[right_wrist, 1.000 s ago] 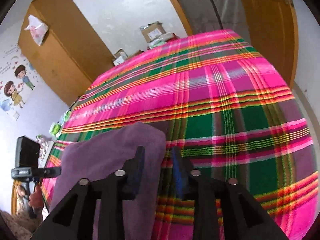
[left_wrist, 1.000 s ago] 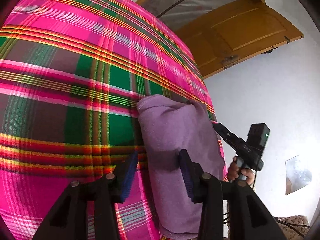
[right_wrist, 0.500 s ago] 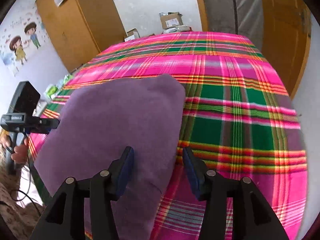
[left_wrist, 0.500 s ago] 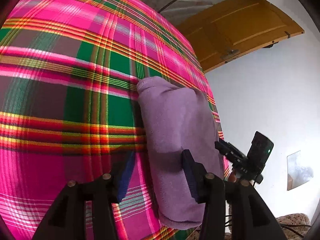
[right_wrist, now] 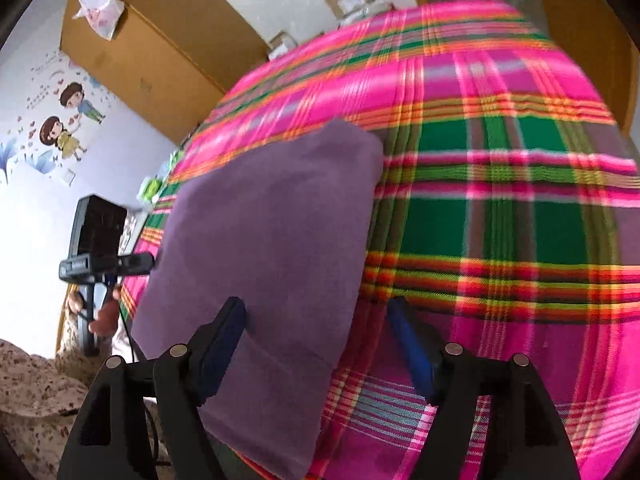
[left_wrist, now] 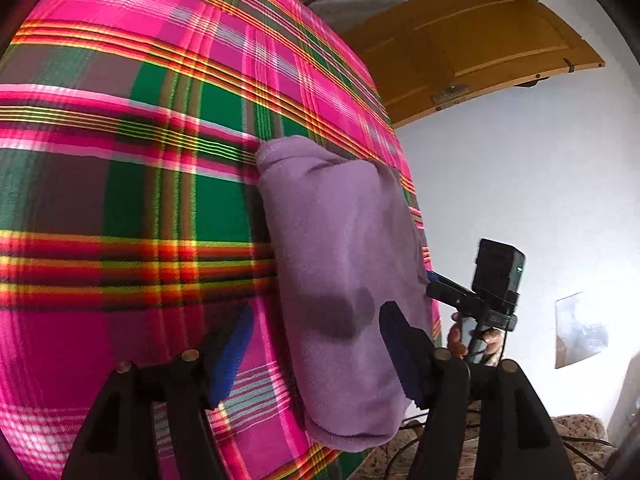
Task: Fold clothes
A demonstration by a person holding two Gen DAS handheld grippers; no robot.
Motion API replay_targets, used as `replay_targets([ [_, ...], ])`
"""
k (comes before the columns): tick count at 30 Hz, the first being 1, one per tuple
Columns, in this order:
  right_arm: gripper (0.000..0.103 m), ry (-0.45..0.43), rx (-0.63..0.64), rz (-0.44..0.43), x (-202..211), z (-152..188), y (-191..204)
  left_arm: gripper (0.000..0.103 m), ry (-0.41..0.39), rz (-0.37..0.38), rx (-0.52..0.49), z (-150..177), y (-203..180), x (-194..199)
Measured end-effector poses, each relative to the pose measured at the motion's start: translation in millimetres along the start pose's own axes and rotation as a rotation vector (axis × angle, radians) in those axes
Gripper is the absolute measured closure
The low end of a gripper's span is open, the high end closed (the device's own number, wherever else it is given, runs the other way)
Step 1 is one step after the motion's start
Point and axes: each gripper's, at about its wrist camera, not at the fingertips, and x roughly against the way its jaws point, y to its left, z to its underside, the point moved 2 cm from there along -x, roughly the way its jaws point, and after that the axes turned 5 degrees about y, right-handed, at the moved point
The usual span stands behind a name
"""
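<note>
Garment: a folded purple fleece garment point(left_wrist: 344, 280), soft and matte, in a thick rounded rectangle; it lies flat on the bed, near its edge.
Bed cover: a woven plaid bed cover point(left_wrist: 120, 200) in pink, green, yellow and red stripes, smooth and tightly stretched.
Left hand-held gripper point(left_wrist: 316, 344): black plastic with blue pads, jaws spread wide; it hovers over the near end of the garment and holds nothing.
Right hand-held gripper point(right_wrist: 316, 344): same build, jaws spread wide; one finger is over the purple fleece, the other over the plaid, holding nothing.
Hand point(left_wrist: 460, 336): fingers are wrapped around the handle of the right tool, beside the bed edge.
Background: an orange wooden door point(left_wrist: 480, 40); a brown wooden wardrobe point(right_wrist: 152, 48).
</note>
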Motion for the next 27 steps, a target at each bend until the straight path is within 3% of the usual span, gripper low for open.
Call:
replay_targets([
  [11,0.027,0.110,-0.054,-0.177,-2,-14,-17,0.034,0.110,0.066,-0.021,-6,0,-8],
  [16,0.027,0.163,-0.092,-0.316,-14,-19,-18,0.033,0.161,0.093,-0.035,-8,-1,-12],
  [27,0.027,0.198,-0.103,-0.328,-24,-17,-12,0.034,0.170,0.113,0.043,-11,9,-15],
])
